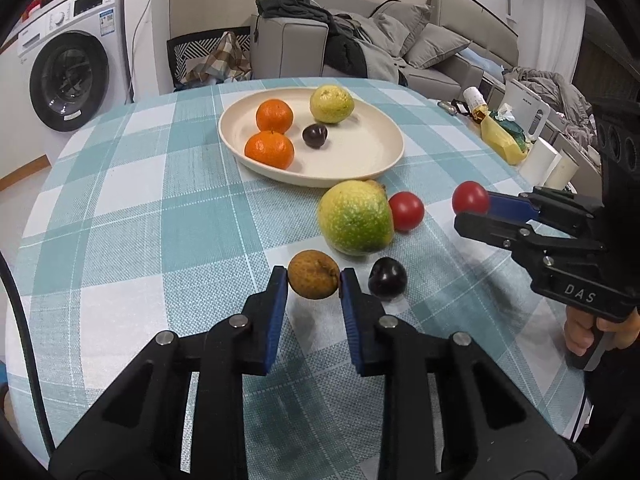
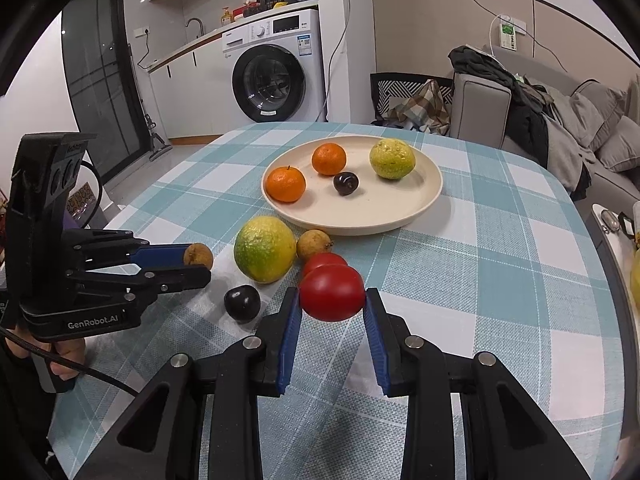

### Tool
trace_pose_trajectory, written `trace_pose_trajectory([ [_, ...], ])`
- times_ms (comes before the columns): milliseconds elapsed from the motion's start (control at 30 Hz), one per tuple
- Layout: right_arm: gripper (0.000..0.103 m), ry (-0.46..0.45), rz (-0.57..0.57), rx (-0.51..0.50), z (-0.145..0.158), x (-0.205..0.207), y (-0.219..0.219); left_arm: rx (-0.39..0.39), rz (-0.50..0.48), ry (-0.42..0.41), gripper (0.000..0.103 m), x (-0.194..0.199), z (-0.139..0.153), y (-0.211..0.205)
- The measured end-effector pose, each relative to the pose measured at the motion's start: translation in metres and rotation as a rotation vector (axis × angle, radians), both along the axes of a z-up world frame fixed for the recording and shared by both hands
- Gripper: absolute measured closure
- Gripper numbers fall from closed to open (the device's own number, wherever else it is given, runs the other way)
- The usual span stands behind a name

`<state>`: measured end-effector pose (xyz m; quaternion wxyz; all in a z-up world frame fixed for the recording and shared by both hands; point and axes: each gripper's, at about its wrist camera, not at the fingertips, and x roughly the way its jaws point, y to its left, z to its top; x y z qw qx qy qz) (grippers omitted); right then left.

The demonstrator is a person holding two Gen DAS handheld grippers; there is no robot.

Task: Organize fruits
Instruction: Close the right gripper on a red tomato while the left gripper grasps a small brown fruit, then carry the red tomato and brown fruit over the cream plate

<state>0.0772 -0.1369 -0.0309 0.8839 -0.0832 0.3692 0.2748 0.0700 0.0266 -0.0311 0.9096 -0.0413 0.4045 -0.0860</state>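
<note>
My left gripper (image 1: 314, 280) is shut on a small brown fruit (image 1: 314, 274), held just above the checked cloth. My right gripper (image 2: 332, 300) is shut on a red tomato (image 2: 332, 292), also lifted; in the left wrist view it comes in from the right. Loose on the cloth lie a big green-yellow fruit (image 1: 354, 218), a second tomato (image 1: 406, 211), a dark plum (image 1: 387, 279) and another brown fruit (image 2: 313, 244). Behind them the cream plate (image 1: 360, 168) holds two oranges, a yellow-green fruit (image 1: 332, 104) and a dark plum (image 1: 315, 135).
The round table's edge curves close on the left and right. Beside it on the right a side surface carries a yellow bag (image 1: 500, 140), a bottle and white containers. A washing machine (image 2: 276, 76) and a sofa with clothes (image 1: 400, 40) stand beyond the table.
</note>
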Motion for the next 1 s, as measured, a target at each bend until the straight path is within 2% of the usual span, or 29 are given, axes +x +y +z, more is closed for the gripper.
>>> trace_pose_trajectory([
  [267,0.071,-0.031,-0.007,0.066,0.006,-0.001,-0.007,-0.020,0.012,-0.045,0.079,-0.006,0.014,0.003],
  [633,0.071,-0.075,-0.024,0.127,0.010,0.003,-0.013,-0.030,0.080,-0.139,0.079,-0.011,0.038,0.005],
  [1000,0.071,-0.088,-0.042,0.162,0.015,0.012,-0.021,-0.031,0.115,-0.146,0.079,0.012,0.040,0.006],
])
